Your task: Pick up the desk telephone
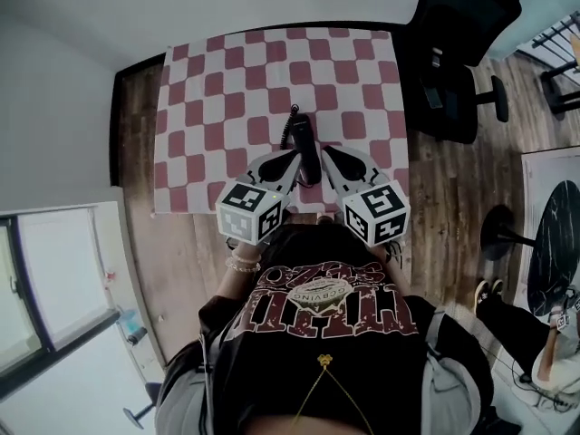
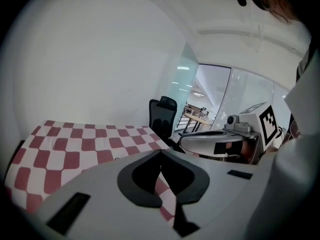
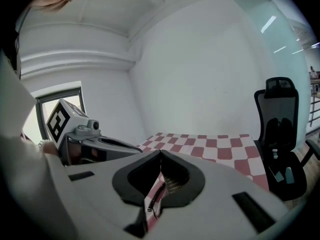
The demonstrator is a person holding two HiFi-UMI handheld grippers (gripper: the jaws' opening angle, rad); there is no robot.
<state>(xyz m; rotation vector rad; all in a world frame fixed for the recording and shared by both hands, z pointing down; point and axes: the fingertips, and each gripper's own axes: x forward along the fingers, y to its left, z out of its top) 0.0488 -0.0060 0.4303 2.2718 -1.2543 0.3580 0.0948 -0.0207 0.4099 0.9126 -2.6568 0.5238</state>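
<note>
No text could be read. The person's black shirt (image 1: 319, 304) bore dark-red lettering, upside down and illegible. The left cube (image 1: 250, 212) and the right cube (image 1: 376, 212) carried only black-and-white square markers.

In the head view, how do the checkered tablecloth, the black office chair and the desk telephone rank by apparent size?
1. checkered tablecloth
2. black office chair, partly cut by the frame's edge
3. desk telephone

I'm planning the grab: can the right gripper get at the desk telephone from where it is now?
Probably yes. The desk telephone lies on the checkered tablecloth just beside the right gripper, with nothing between them. Its jaws are shut, though, and must open first.
</note>
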